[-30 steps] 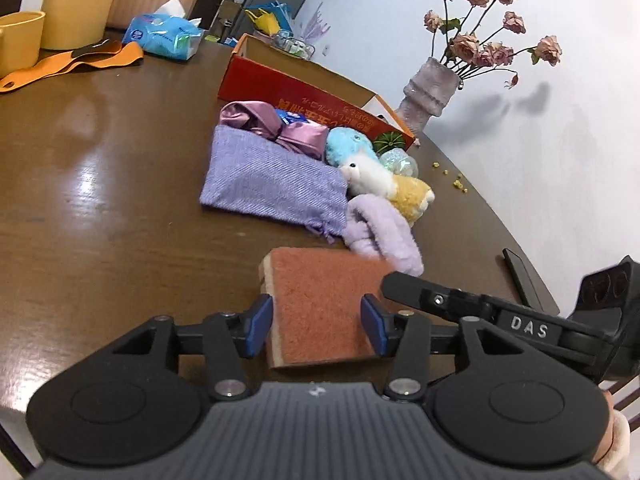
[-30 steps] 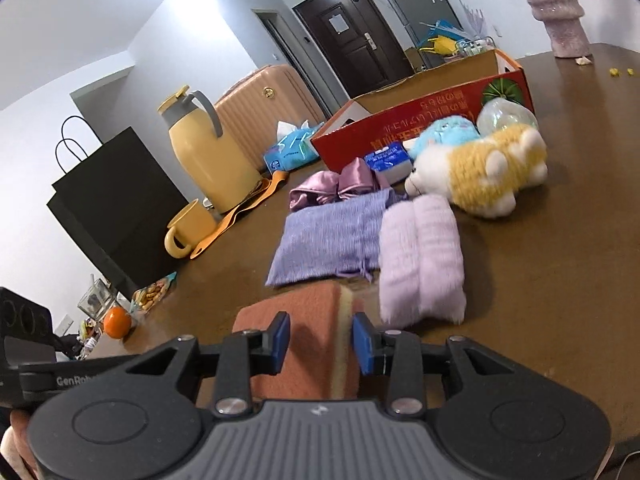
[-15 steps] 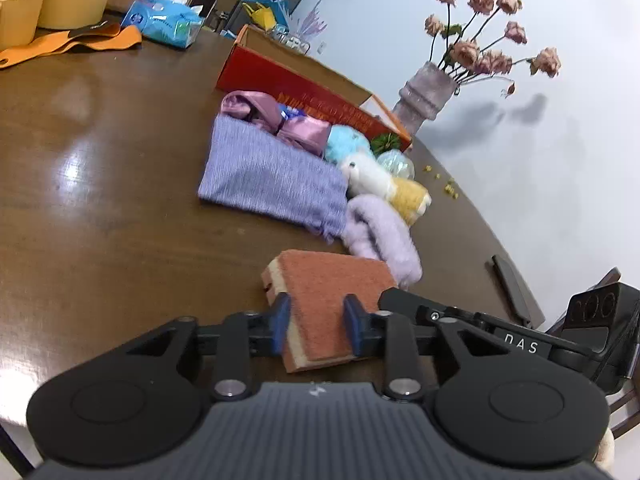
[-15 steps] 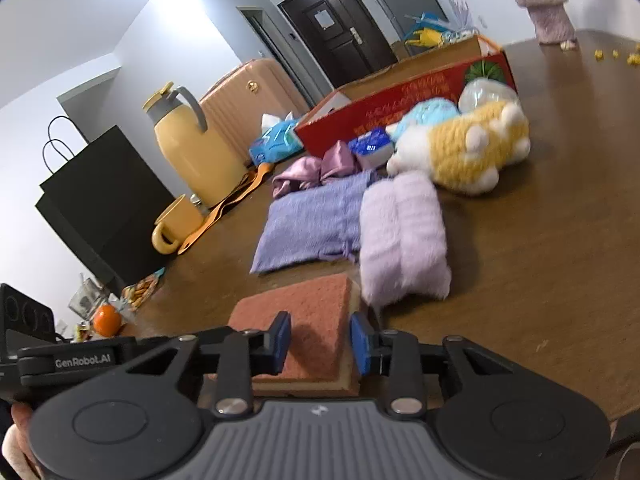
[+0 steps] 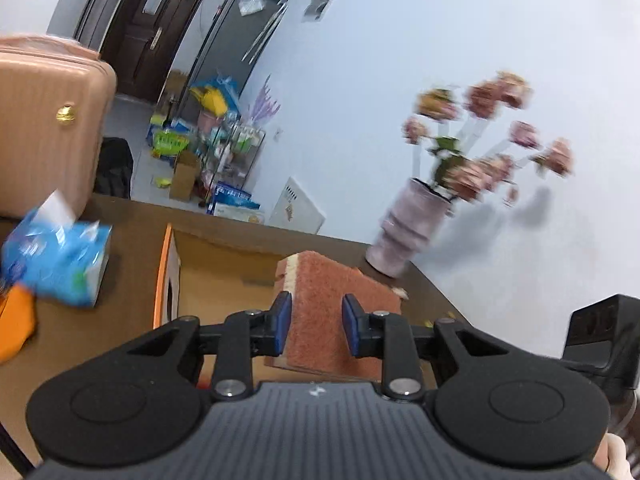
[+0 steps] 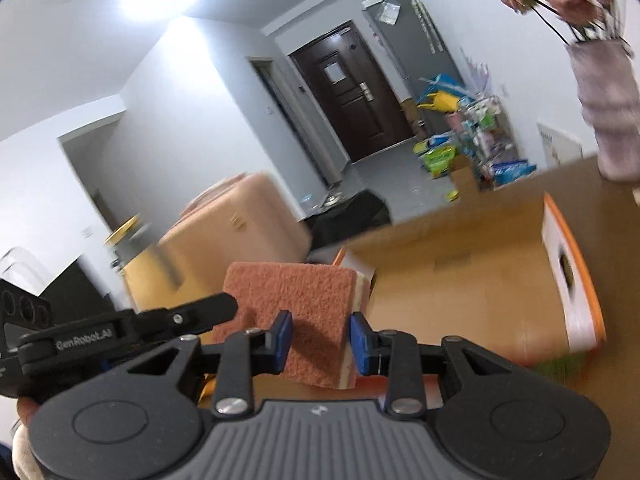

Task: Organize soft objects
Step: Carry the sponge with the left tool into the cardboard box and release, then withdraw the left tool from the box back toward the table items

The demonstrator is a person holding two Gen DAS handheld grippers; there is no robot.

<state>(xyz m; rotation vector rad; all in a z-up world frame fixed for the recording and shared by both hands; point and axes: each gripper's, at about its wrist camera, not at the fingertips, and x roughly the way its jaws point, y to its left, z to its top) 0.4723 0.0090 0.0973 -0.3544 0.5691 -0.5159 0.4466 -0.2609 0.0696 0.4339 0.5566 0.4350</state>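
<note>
A reddish-brown scouring sponge (image 5: 332, 300) with a pale yellow foam layer is held between both grippers, lifted off the table. My left gripper (image 5: 313, 326) is shut on one end of it. My right gripper (image 6: 320, 338) is shut on the other end of the sponge (image 6: 296, 300). The sponge hangs above the open cardboard box (image 5: 216, 276), whose brown inside and orange-and-white end flap (image 6: 568, 276) show in the right wrist view. The other soft objects are out of view.
A blue tissue pack (image 5: 56, 264) lies on the brown table (image 5: 120, 320) left of the box. A pink vase with dried roses (image 5: 412, 228) stands behind the box at the right. A pink suitcase (image 5: 44, 128) stands beyond the table. The left gripper's body (image 6: 100, 336) sits close to the right one.
Both grippers have lifted the sponge off the table and carried it forward over the open box. The views have tilted up, so the cloths and plush toy have dropped out of sight.
</note>
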